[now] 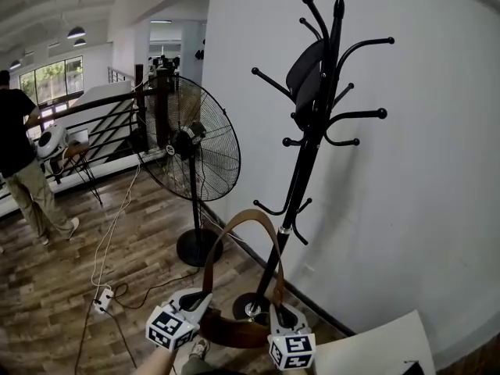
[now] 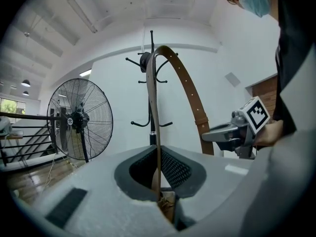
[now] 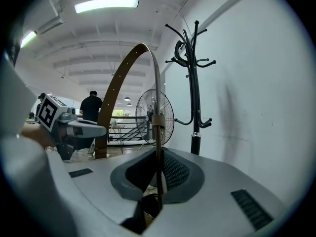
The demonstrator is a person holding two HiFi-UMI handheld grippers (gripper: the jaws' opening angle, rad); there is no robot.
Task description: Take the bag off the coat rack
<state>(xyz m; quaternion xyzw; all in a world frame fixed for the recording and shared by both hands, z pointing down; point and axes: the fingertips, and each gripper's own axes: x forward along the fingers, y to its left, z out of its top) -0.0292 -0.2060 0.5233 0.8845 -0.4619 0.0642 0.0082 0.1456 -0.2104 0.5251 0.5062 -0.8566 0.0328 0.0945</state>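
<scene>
The brown bag point(image 1: 234, 333) hangs low in front of the black coat rack point(image 1: 312, 147), off its hooks. Its strap point(image 1: 248, 216) arches up between my two grippers. My left gripper point(image 1: 194, 301) is shut on the strap's left end. My right gripper point(image 1: 283, 320) is shut on the right end. In the left gripper view the strap point(image 2: 152, 107) runs edge-on out of the left gripper point(image 2: 159, 181), with the right gripper point(image 2: 232, 132) beside it. In the right gripper view the strap point(image 3: 157, 132) rises from the right gripper point(image 3: 158, 181), and the left gripper point(image 3: 84, 129) is at the left.
A dark cap point(image 1: 306, 73) hangs on the rack's upper hooks. A black standing fan point(image 1: 191, 151) stands left of the rack. A cable and power strip point(image 1: 103, 297) lie on the wood floor. A person point(image 1: 19, 162) stands by the railing point(image 1: 101, 123). A white sheet point(image 1: 379, 348) lies at bottom right.
</scene>
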